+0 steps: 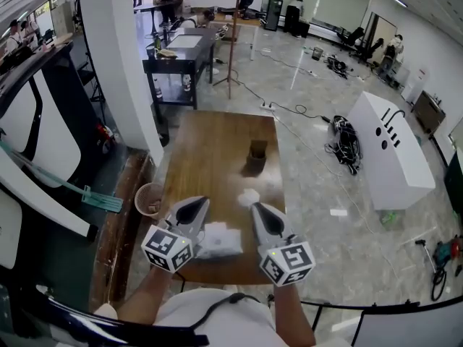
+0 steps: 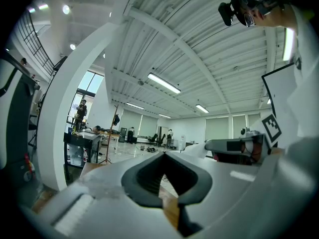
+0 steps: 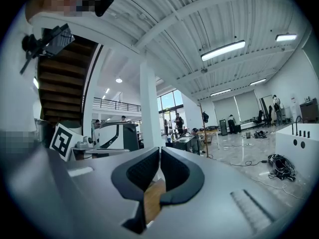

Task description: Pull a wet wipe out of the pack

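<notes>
Both pairs of jaws were shut tip to tip on nothing. The left gripper (image 2: 163, 154) and right gripper (image 3: 159, 149) pointed up-frame over the wooden surface (image 1: 217, 143). The wipe pack (image 1: 221, 240) lay at lower centre between them, back behind the tips and closest to the left gripper. Its long axis seemed to run across the frame. A crumpled white piece (image 1: 248, 196) lay just ahead.
</notes>
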